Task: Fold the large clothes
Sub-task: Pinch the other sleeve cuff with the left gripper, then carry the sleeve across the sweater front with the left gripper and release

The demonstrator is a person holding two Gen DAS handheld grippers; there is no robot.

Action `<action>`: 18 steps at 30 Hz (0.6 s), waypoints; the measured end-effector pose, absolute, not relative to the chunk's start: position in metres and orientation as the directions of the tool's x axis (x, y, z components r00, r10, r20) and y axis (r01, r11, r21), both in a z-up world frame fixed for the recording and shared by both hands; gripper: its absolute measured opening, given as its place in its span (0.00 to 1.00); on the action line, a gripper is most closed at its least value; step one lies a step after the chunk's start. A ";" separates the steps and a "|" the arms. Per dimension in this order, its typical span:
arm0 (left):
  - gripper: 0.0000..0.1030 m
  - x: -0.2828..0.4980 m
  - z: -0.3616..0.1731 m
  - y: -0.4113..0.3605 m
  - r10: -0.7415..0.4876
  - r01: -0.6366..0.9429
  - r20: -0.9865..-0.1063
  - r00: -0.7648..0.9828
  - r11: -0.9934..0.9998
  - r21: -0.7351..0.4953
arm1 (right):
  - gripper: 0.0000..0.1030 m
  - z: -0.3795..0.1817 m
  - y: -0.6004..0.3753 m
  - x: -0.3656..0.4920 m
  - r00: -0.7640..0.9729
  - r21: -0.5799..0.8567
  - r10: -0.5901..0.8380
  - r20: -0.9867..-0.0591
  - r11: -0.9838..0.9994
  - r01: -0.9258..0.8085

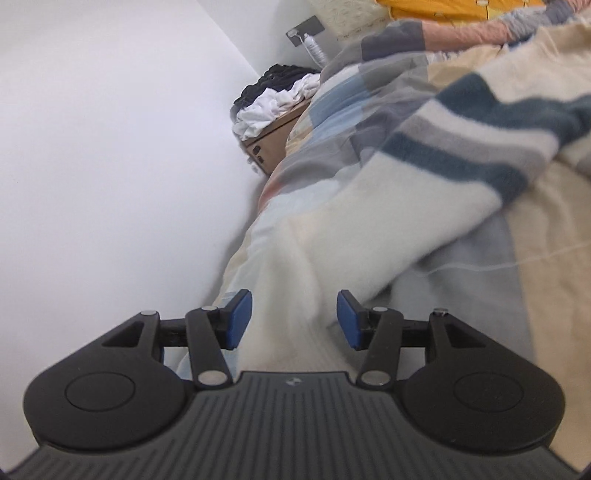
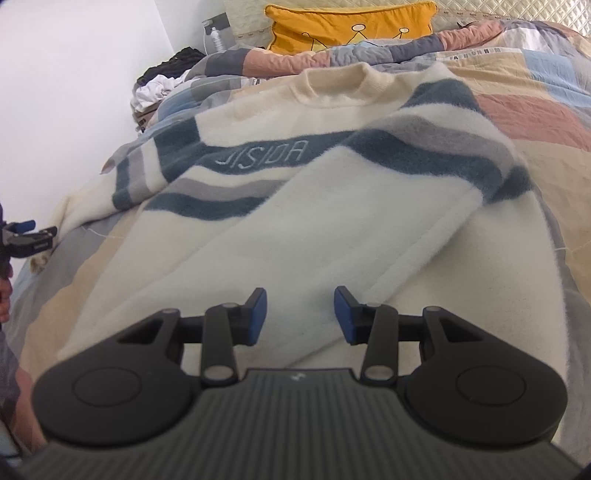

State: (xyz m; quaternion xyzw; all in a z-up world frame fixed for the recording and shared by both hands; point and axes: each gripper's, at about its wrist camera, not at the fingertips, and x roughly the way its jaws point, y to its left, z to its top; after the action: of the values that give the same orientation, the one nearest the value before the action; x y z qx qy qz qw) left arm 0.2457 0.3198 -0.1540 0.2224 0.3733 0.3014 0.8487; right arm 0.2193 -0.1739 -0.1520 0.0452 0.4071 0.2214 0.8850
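My left gripper (image 1: 294, 319) and right gripper (image 2: 300, 316), both spread and empty, over the soft, floppy sweater (image 2: 332, 206), best pinched at its hem corners

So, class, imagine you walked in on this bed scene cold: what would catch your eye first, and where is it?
First, the big cream sweater with blue and grey stripes, spread across the patchwork quilt, both sleeves folded over its front. Next, the bright yellow pillow at the head of the bed. Nearest the camera, the right tool hangs open above the sweater's lower part.
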 end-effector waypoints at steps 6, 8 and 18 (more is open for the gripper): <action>0.55 0.249 -0.197 0.310 0.677 -0.231 -0.498 0.542 0.690 0.686 | 0.43 -0.157 -0.169 0.228 0.562 0.279 0.434 -0.704 0.897 -0.344; 0.55 0.249 -0.200 0.310 0.687 -0.252 -0.480 0.546 0.681 0.688 | 0.43 -0.158 -0.167 0.229 0.559 0.285 0.440 -0.703 0.894 -0.345; 0.10 0.224 -0.159 0.315 0.647 -0.329 -0.481 0.591 0.738 0.589 | 0.43 -0.160 -0.169 0.235 0.549 0.321 0.452 -0.703 0.891 -0.322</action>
State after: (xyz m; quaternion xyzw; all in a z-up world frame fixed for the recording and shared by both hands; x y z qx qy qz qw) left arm 0.2240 0.3152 -0.1585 0.2254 0.3525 0.2829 0.8631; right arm 0.2354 -0.1690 -0.1596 0.0775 0.4204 0.2205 0.8767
